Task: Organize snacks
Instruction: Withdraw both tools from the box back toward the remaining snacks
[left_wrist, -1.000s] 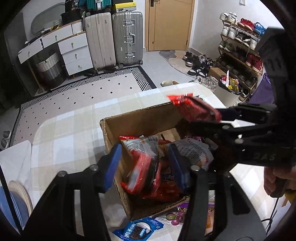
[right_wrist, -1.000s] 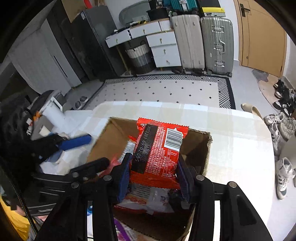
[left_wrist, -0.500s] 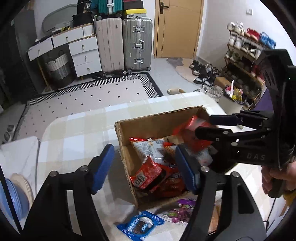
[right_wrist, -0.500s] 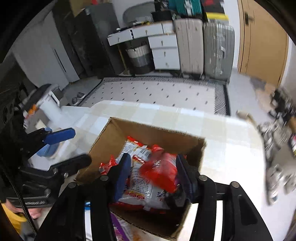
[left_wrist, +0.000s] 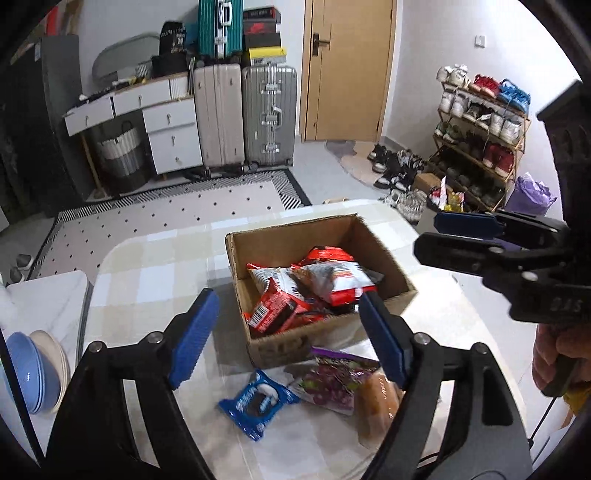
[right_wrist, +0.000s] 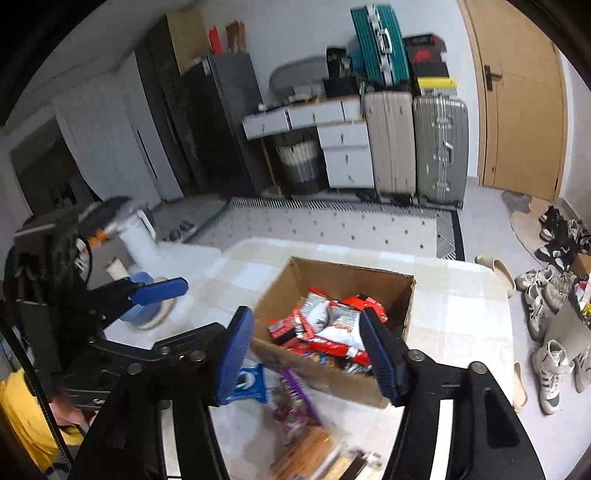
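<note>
Where rug ends | checked table | suitcases by door

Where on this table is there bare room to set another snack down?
Bare checked tabletop lies left of the cardboard box and behind it toward the rug. Crowded: in front of the box, by the blue packet and purple packet.

the left gripper, a black two-finger frame with ribbed blue pads, points forward and down; its jaws stand wide apart with nothing between them, and they have just been opening. the right gripper, of the same black-and-blue build, is angled down likewise, its jaws also apart and empty, having just been opening too. a hand grips the right gripper's handle at the edge of the left wrist view.
</note>
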